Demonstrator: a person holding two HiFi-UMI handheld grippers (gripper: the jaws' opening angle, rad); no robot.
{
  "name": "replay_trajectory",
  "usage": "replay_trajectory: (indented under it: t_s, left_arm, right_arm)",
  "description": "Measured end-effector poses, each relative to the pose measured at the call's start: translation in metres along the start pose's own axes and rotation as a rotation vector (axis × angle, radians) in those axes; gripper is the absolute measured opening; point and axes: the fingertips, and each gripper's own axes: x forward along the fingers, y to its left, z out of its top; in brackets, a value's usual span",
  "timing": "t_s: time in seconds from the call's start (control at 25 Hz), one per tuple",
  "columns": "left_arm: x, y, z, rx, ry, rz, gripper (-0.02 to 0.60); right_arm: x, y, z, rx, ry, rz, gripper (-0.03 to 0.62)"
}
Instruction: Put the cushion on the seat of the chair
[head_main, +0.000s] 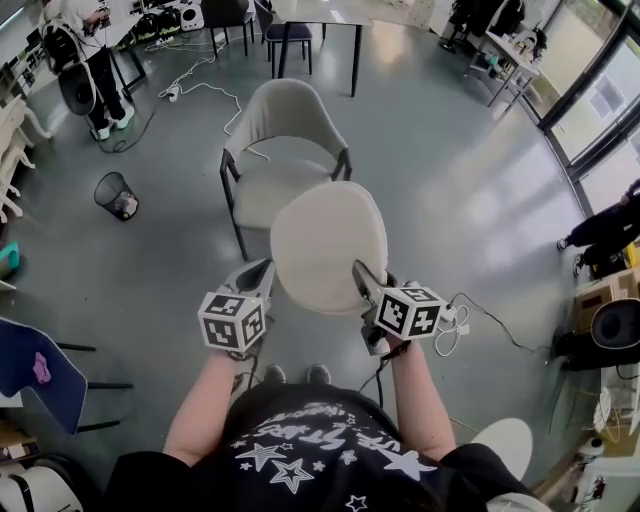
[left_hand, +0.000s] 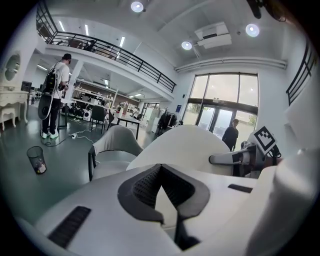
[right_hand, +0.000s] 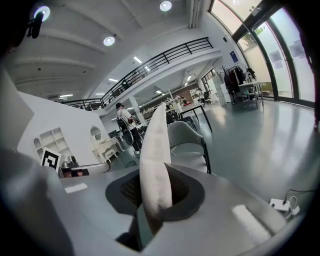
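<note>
A round cream cushion (head_main: 328, 245) hangs in the air just in front of the beige armchair (head_main: 285, 150), above the near edge of the chair's bare seat (head_main: 262, 192). My left gripper (head_main: 262, 275) is shut on the cushion's left rim and my right gripper (head_main: 365, 280) on its right rim. In the right gripper view the cushion (right_hand: 156, 160) stands edge-on, pinched between the dark pads of my right gripper (right_hand: 155, 185), with the chair (right_hand: 187, 137) behind. In the left gripper view the cushion (left_hand: 190, 145) spreads right from my left gripper (left_hand: 161, 172), the chair (left_hand: 116, 145) beyond it.
A wire waste bin (head_main: 116, 195) stands left of the chair. A person (head_main: 90, 60) stands at the far left near cables on the floor. A dark table (head_main: 320, 20) is behind the chair. A power strip (head_main: 450, 320) lies by my right arm, a blue chair (head_main: 40, 365) at near left.
</note>
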Motion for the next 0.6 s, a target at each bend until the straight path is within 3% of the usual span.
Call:
replay_trajectory:
  t_s: [0.6]
  left_arm:
    - [-0.039,0.051,0.000,-0.017,-0.029,0.016,0.008]
  right_arm:
    - [0.014,0.030,-0.008,0.024,-0.028,-0.061,0.051]
